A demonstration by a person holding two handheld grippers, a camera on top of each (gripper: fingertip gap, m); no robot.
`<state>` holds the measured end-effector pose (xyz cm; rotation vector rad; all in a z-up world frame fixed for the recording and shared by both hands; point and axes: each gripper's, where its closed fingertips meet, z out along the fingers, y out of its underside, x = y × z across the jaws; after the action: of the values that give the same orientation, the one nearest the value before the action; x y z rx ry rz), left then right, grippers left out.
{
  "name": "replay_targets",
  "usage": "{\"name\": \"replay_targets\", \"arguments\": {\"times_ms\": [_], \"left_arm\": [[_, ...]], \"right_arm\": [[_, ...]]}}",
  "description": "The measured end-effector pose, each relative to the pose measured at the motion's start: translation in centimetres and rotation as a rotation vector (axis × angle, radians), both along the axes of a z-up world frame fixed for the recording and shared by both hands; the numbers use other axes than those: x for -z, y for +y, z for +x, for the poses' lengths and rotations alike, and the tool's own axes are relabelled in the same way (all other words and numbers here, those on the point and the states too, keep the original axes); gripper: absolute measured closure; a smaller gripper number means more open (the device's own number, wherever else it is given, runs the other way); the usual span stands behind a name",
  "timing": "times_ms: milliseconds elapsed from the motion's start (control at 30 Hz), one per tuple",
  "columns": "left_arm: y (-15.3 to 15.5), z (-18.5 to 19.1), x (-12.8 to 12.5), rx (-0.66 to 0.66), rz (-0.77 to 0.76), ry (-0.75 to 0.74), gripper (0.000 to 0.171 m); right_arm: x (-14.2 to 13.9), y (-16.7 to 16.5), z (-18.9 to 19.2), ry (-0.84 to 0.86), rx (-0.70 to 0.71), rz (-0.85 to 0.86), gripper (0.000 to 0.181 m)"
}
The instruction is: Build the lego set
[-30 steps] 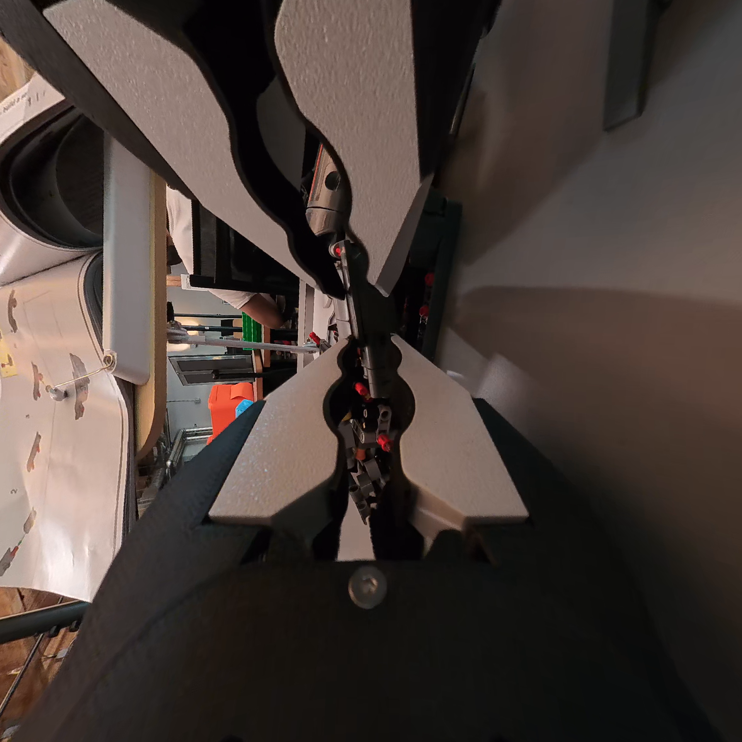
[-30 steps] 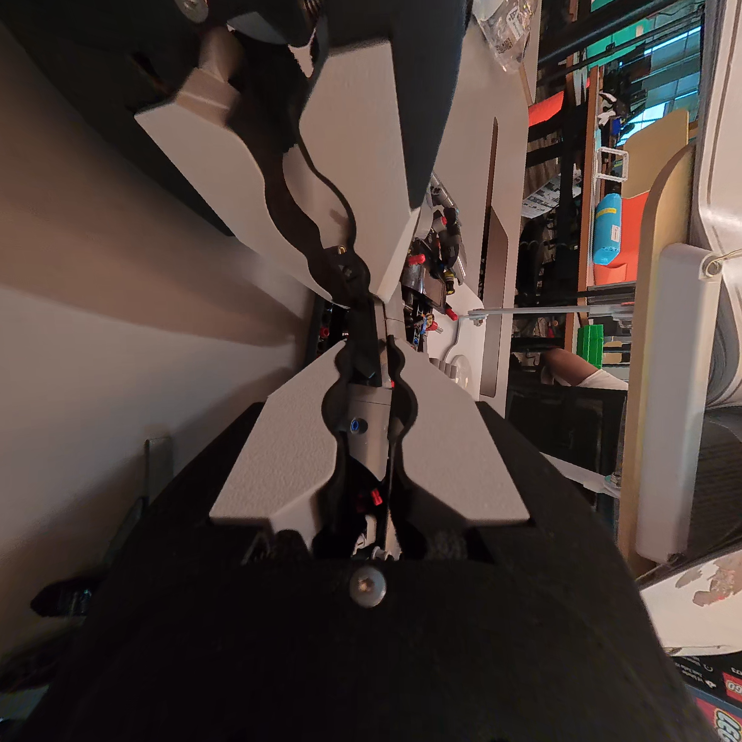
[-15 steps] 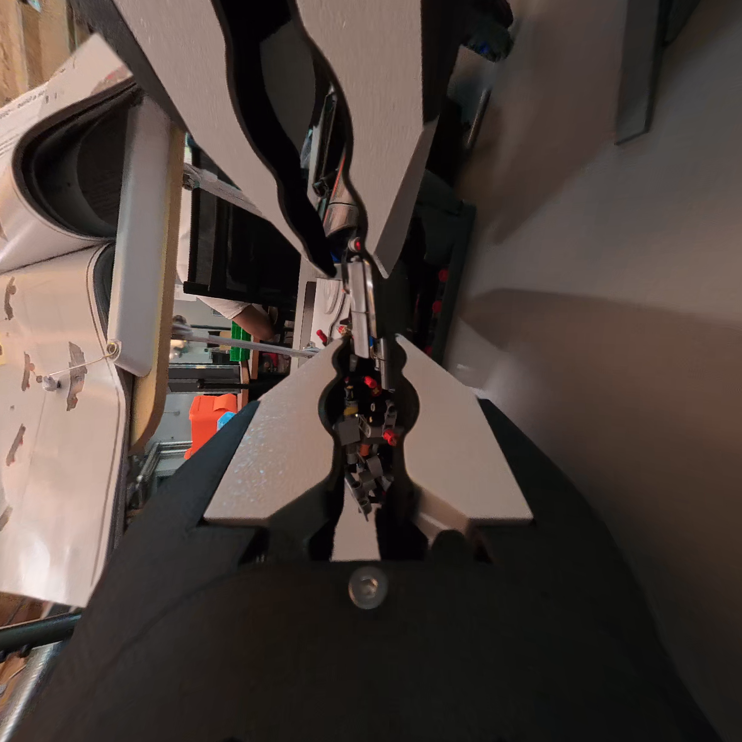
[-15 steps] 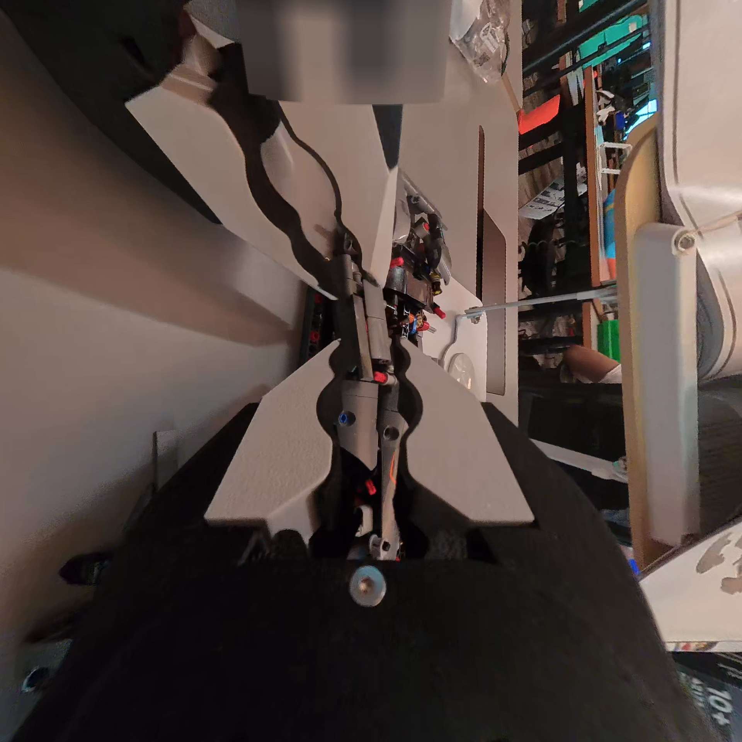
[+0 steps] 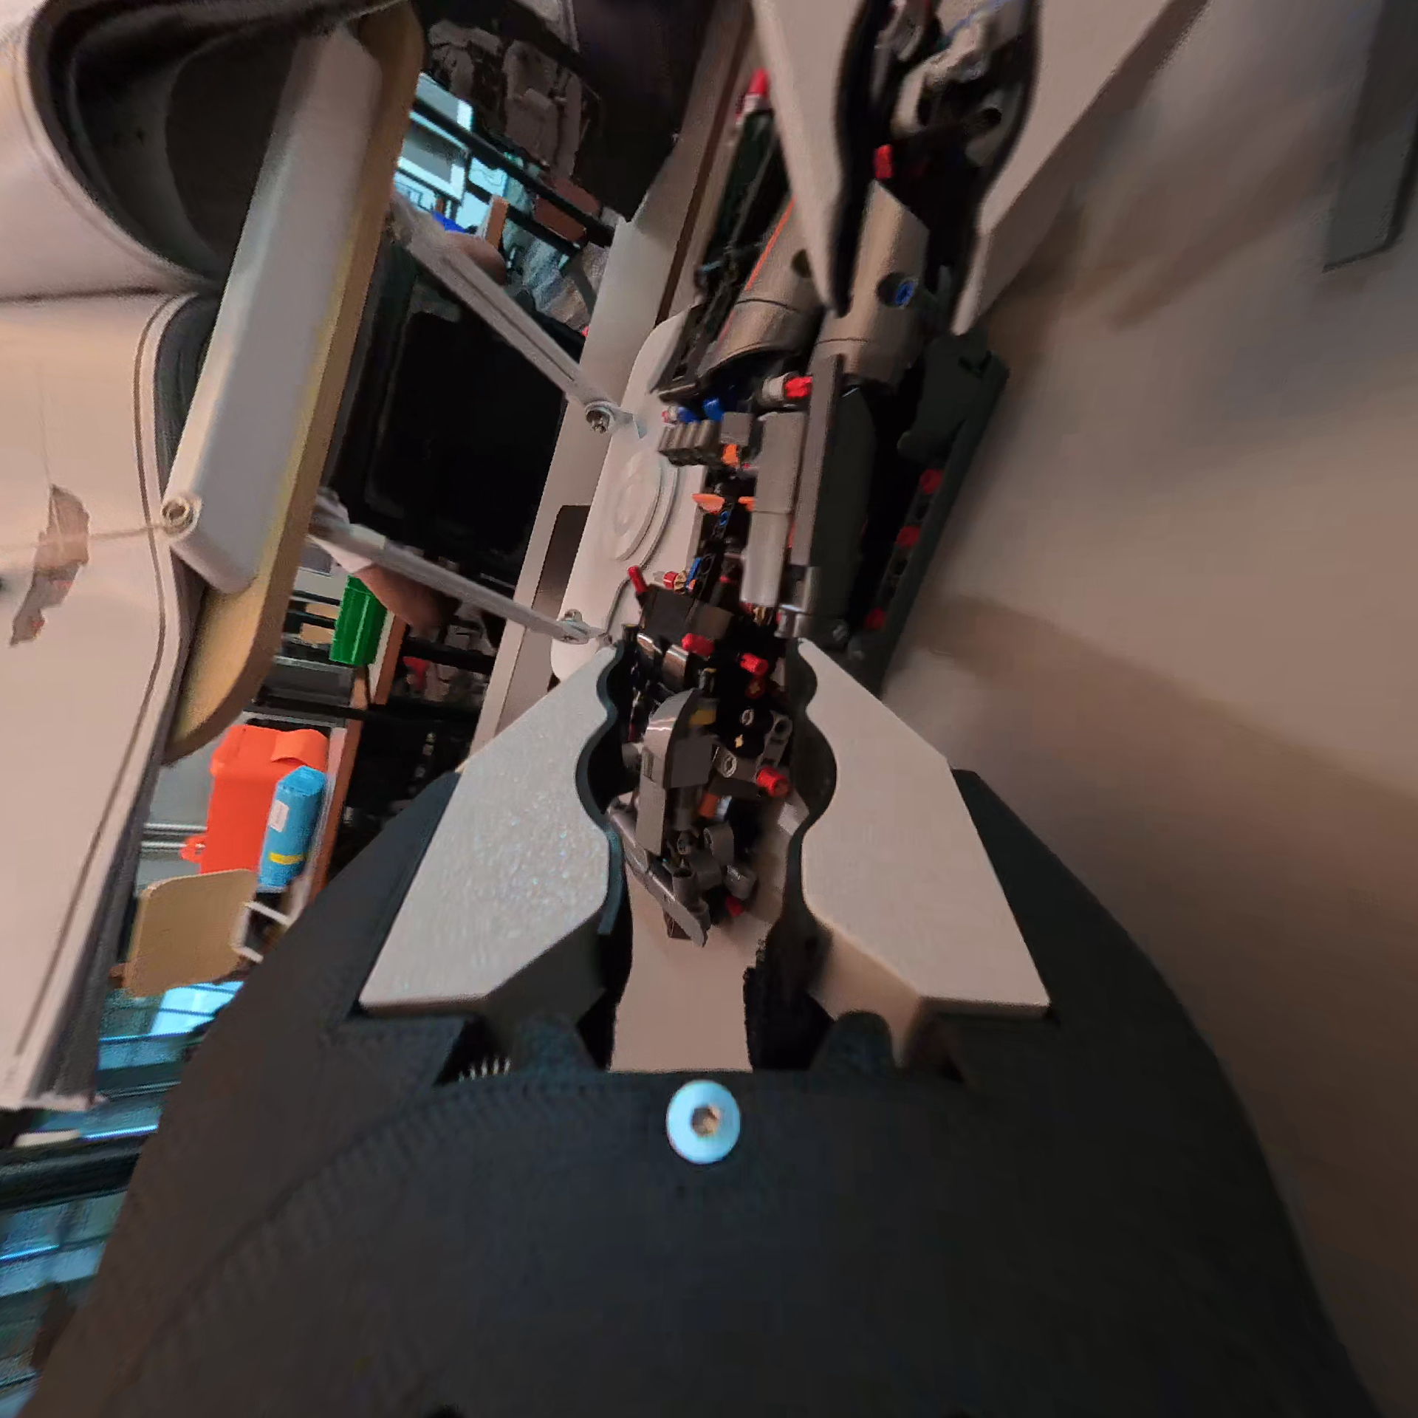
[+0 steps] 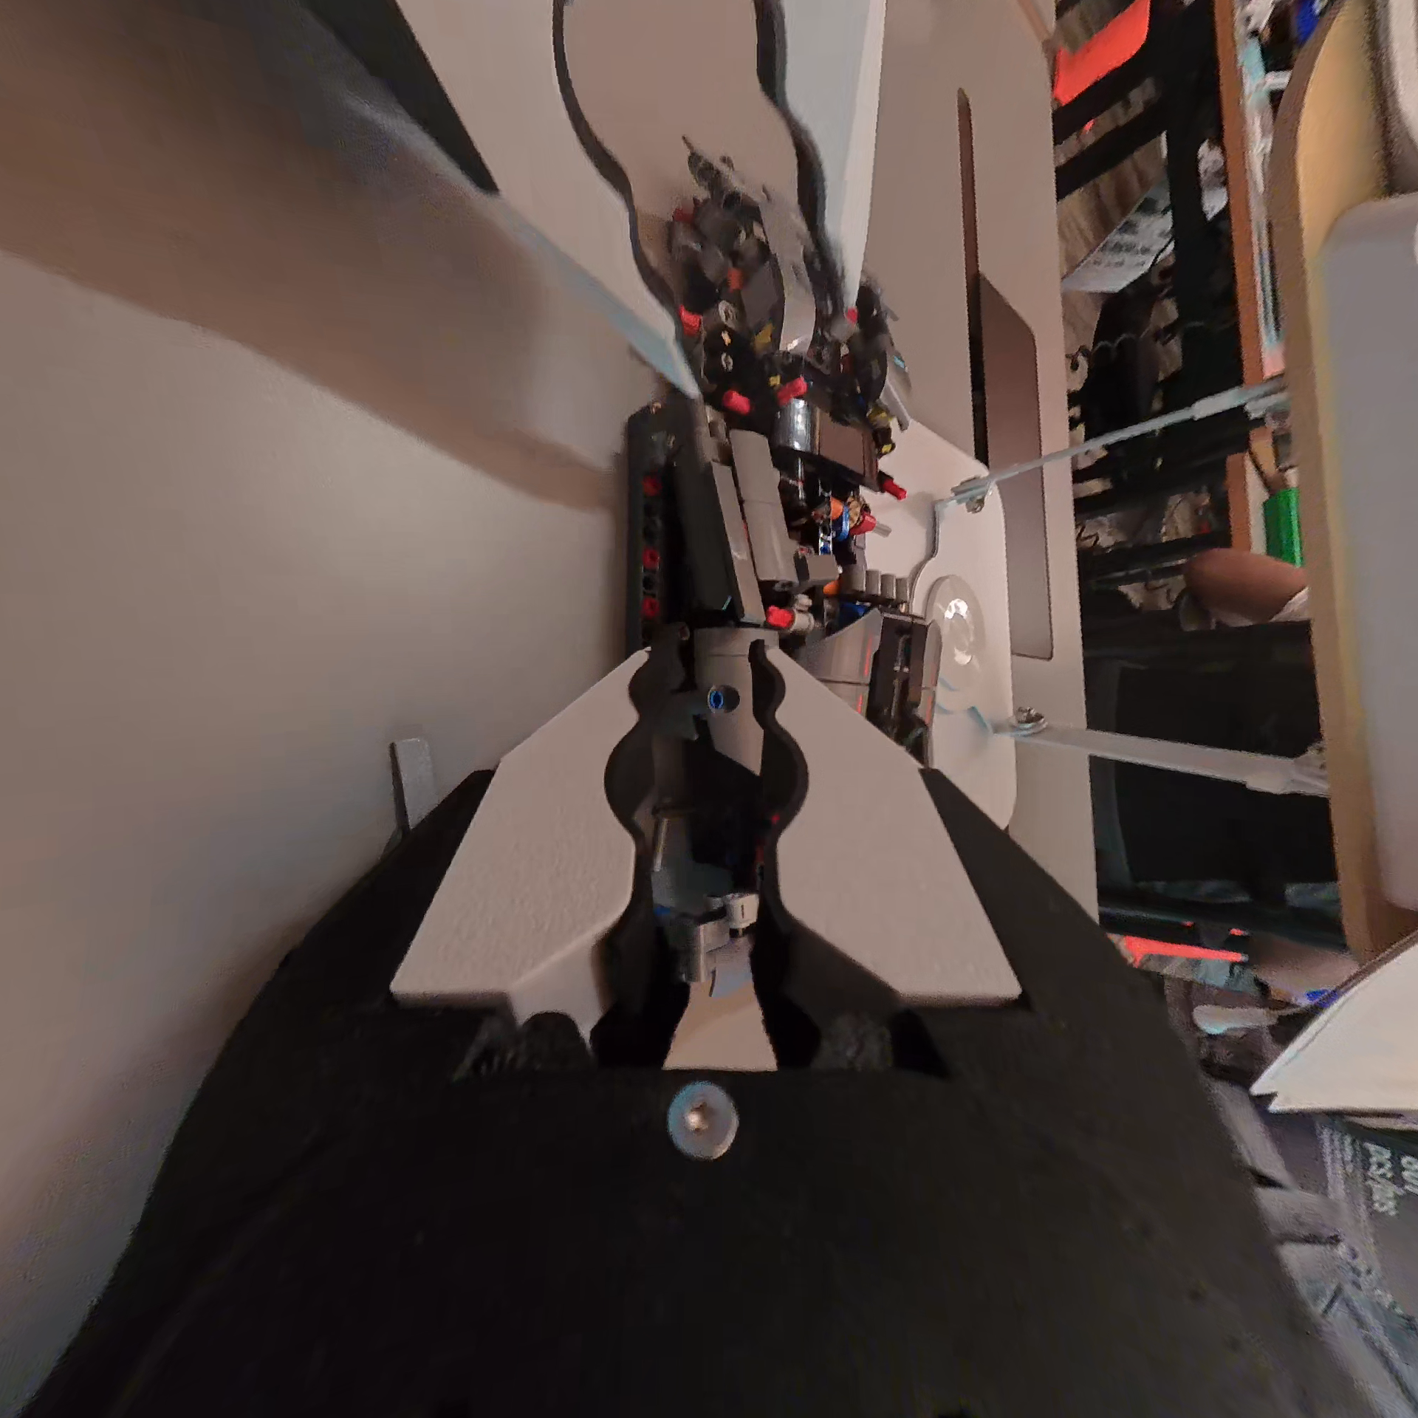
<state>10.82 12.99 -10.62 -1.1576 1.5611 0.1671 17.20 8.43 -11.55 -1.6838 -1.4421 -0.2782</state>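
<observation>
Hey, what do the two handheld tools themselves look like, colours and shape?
Both match. The left tool and right tool each have two pale grey, matte, wedge-shaped fingers with wavy, scalloped inner edges lined in black. They sit on a textured black body with one silver screw at its centre. No cables show.

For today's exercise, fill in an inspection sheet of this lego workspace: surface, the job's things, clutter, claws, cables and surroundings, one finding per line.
Surface: pale table, mostly bare.
Job's things: grey and black lego model with red pins, spanning between both claws.
Clutter: nothing seen beside the model.
Claws: left claw shut on one end of the model, right claw shut on the other.
Cables: nothing seen.
Surroundings: orange bin, green block, shelving behind; a person's arm in the background.
</observation>
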Motion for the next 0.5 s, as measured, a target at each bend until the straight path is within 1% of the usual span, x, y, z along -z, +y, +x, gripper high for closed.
{"name": "replay_targets", "arguments": {"times_ms": [33,100,167,233,333,400,433,500], "left_arm": [[0.1,-0.2,-0.2,0.0,-0.023,-0.017,0.135],[-0.4,-0.1,-0.1,0.034,-0.057,-0.022,0.142],[-1.3,0.4,0.9,0.072,-0.051,0.031,0.137],[-1.9,1.2,1.3,0.084,-0.02,0.06,0.137],[-1.7,1.7,1.8,0.073,-0.023,0.075,0.135],[-0.8,1.2,1.8,0.027,-0.032,0.069,0.138],[-0.6,1.0,1.8,0.024,-0.046,0.06,0.145],[-0.6,0.8,2.1,0.035,-0.084,0.061,0.154]], "right_arm": [[0.1,0.0,0.1,0.006,0.01,-0.007,0.162],[-0.3,-0.1,-0.3,0.049,0.007,-0.013,0.162],[-0.6,-0.1,-0.8,0.086,0.018,-0.02,0.159],[-0.8,0.3,-1.2,0.079,0.024,0.008,0.155],[-0.3,0.8,-1.4,-0.037,0.017,0.081,0.153],[-0.1,1.1,-1.7,-0.134,0.002,0.155,0.154],[0.2,1.1,-2.0,-0.185,-0.007,0.186,0.155],[0.9,1.2,-2.8,-0.255,-0.025,0.224,0.154]]}}
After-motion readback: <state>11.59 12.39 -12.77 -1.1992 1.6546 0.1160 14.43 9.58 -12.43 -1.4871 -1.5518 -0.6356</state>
